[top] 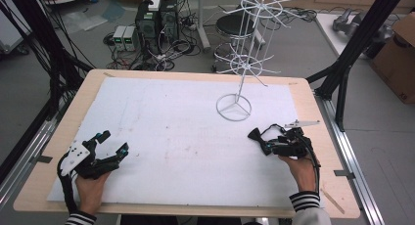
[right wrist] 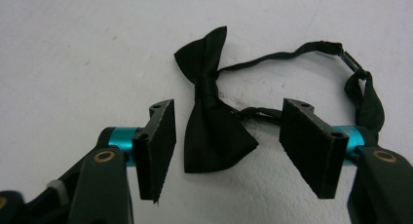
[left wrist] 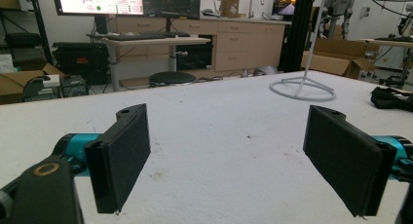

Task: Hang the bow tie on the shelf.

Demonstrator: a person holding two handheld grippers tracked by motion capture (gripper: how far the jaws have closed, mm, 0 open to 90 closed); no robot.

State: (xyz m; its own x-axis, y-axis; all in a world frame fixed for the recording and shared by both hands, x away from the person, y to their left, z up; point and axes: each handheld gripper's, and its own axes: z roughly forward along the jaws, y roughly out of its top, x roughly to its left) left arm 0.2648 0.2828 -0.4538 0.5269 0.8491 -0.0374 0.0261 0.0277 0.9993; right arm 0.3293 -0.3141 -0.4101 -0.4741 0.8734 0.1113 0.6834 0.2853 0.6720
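Down near the white wire rack (top: 243,54), just in front of its ring base, a black bow tie (right wrist: 210,112) lies flat on the white table cover (top: 171,132). Right gripper (right wrist: 226,148) straddles its lower wing, jaws apart, pads not pressing. Left gripper (left wrist: 226,160), well apart from the rack, gapes wide over bare cover.

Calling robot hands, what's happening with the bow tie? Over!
Right gripper open, jaws either side of the black bow tie, not yet pinching. Left gripper open, idle on the white mat. White wire rack stands beyond, nothing blocking.
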